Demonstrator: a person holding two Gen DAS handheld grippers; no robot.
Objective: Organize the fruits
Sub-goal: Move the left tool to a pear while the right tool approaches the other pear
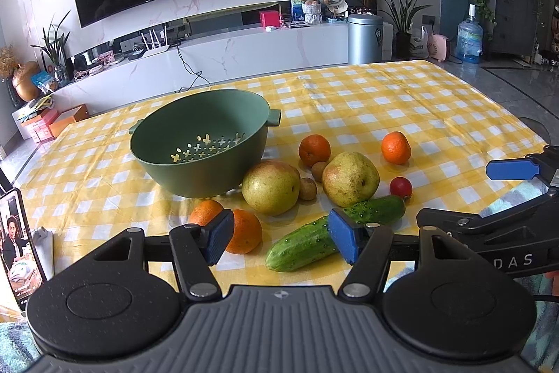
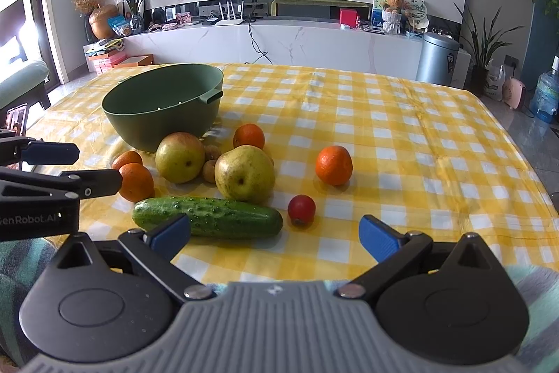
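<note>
A green colander bowl (image 1: 199, 142) (image 2: 164, 107) stands empty on the yellow checked tablecloth (image 1: 367, 100). In front of it lie two pears (image 1: 270, 186) (image 1: 349, 179), several oranges (image 1: 314, 149) (image 1: 396, 147) (image 1: 244, 231), small brown fruits (image 1: 307, 189), a red fruit (image 1: 400, 187) (image 2: 301, 208) and a cucumber (image 1: 332, 233) (image 2: 209, 215). My left gripper (image 1: 283, 238) hovers open near the table's front edge, with an orange and the cucumber's end behind its fingers. My right gripper (image 2: 276, 238) is open too, empty, just short of the cucumber and the red fruit.
A phone (image 1: 17, 243) leans at the table's left edge. A knitted cloth (image 2: 538, 285) lies under the grippers at the front. Beyond the table stand a TV cabinet (image 1: 244, 48), a metal bin (image 1: 365, 39) and a water bottle (image 1: 470, 39).
</note>
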